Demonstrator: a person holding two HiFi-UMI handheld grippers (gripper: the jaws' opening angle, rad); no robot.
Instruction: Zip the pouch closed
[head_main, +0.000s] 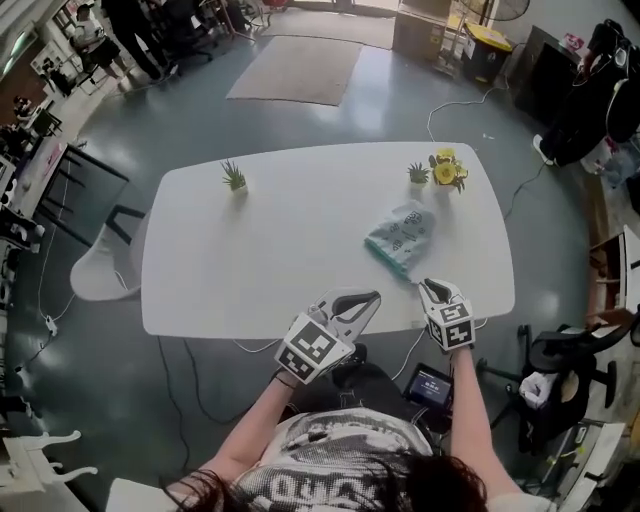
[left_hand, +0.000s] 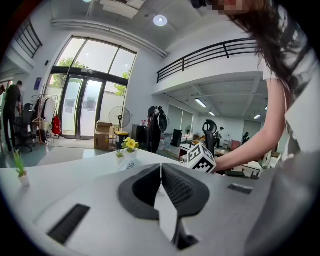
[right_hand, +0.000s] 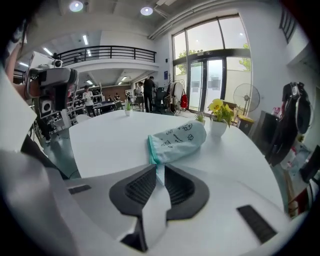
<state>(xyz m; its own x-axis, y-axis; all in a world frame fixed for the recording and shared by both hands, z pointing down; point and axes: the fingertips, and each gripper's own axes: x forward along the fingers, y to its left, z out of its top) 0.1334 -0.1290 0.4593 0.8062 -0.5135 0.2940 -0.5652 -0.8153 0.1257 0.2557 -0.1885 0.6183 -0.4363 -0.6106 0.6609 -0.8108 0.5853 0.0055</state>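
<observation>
Left gripper: jaws are pressed together, nothing between them. Right gripper: jaws are held barely apart, empty. The printed pouch is seen just ahead of the right jaws, untouched, lying on the white table.

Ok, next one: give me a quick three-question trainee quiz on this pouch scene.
1. True or false: the pouch sits between the tongs of the left gripper.
2. What stands right beside the yellow flower pot? A) a small green plant B) a mug C) a laptop
3. Which gripper is nearer the pouch in the head view?

Key: 1 false, the tongs are shut on nothing and the pouch lies apart on the table. 2 A. 3 the right gripper.
</observation>
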